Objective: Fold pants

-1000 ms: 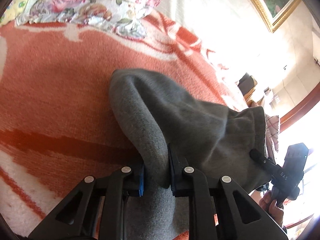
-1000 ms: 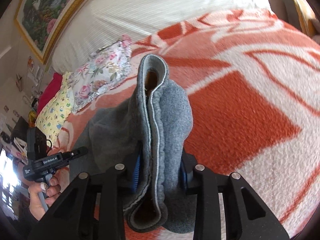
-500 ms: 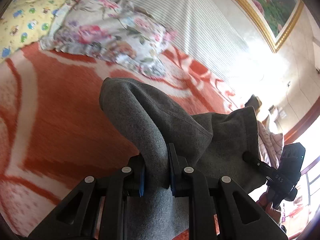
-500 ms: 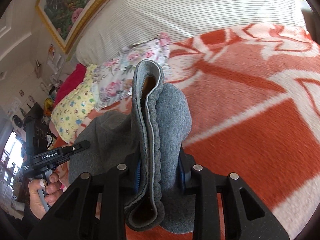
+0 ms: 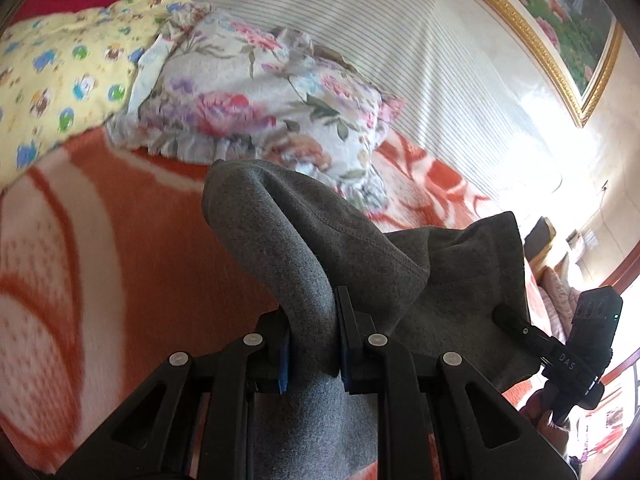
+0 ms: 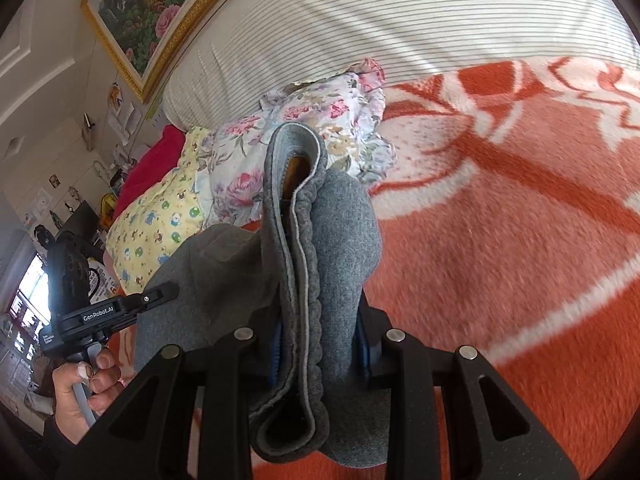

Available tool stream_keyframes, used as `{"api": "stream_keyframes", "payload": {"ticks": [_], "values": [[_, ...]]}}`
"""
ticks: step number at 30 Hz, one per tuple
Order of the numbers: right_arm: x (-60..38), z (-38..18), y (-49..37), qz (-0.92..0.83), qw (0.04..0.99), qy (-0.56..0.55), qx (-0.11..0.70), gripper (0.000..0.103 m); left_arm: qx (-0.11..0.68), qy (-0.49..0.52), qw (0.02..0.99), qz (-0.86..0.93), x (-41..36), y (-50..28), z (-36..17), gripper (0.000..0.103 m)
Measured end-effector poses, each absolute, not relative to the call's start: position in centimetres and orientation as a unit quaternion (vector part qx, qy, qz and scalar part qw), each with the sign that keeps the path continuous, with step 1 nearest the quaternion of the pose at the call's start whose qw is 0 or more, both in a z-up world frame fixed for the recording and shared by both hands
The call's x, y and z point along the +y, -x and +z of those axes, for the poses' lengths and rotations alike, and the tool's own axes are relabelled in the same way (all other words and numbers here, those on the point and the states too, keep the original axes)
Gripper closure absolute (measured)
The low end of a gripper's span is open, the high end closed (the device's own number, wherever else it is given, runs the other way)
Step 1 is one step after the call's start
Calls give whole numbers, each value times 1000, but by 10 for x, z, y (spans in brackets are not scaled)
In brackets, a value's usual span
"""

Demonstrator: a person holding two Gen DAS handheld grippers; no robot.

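A: What is spread under everything?

B: An orange-and-white blanket [image 6: 520,240] is seen across the bed, filling the right wrist view from 2 to 5 o'clock. A striped white headboard cushion [image 6: 400,20] is set behind it toward 12 o'clock, with a gold-framed painting [image 6: 152,4] at 10 o'clock.

A: And the pillows?

B: A floral pillow [image 5: 260,96] is laid against the cushion at 12 o'clock in the left wrist view. A yellow cartoon-print pillow [image 5: 60,72] is placed just beside it at 10 o'clock.

A: Where are the pants?

B: The grey pants [image 5: 320,248] are held up above the blanket, gathered between the two tools. In the left wrist view, a fold is pointed up toward 11 o'clock, and the cloth is stretched away toward 3 o'clock. In the right wrist view, the elastic waistband [image 6: 296,240] is stood on edge, its long axis run from 6 to 12 o'clock.

A: How are the tongs set?

B: The left gripper [image 5: 312,340] is closed narrowly on a grey fold. The right gripper [image 6: 316,340] is likewise clamped on the bunched waistband. The left hand [image 6: 80,388] is wrapped around its tool's handle at 8 o'clock in the right wrist view. Of the right hand [image 5: 548,420], only fingers are shown, at 4 o'clock in the left wrist view.
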State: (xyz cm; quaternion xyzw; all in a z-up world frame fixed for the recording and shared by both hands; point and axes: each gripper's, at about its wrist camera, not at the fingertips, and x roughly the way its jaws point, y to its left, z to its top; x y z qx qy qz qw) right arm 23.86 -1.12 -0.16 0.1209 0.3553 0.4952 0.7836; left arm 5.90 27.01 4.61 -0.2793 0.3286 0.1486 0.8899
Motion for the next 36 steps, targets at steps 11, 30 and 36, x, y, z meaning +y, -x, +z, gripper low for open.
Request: {"api": "stream_keyframes", "payload": {"ticks": [11,30,36], "values": [[43,-14,-284,484,781,-109,379,72,348,277,879,172,309,-90,21,85],[47,-56,-309,416,812,-26,410,42,363,279,871,180,324,-40,-28,57],[36,-52,-296,413,814,-10,408,39,365,278,868,189,318,-28,-25,55]]}}
